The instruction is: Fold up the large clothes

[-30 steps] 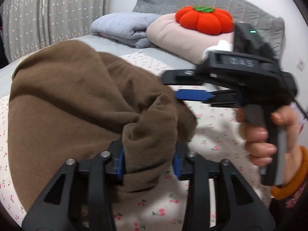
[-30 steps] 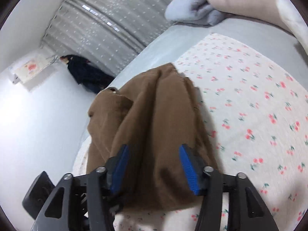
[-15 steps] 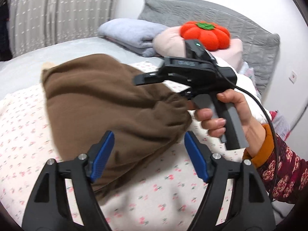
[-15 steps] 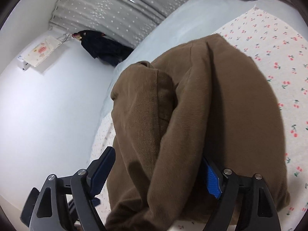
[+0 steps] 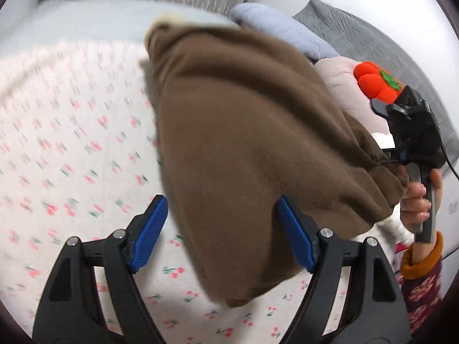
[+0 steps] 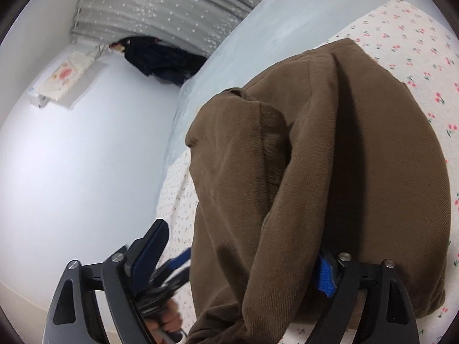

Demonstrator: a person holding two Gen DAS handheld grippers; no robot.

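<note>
While brown garment (image 5: 246, 149) drapes on bed, left gripper (image 5: 221, 235) jaws apart; right gripper (image 6: 243, 261) jaws apart.

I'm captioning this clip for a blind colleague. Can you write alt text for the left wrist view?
A folded brown garment lies on a cherry-print bedsheet, with the open left gripper and its blue pads over its near edge. At right, a hand holds the right gripper at the garment's far side; pillows and an orange pumpkin cushion sit behind.

The brown garment (image 6: 330, 172) is matt, finely ribbed fleecy cloth, the cherry-print bedsheet (image 5: 71, 143) at left is smooth cotton-like fabric, and the blue gripper pads (image 5: 150, 230) look like ridged matt plastic.
</note>
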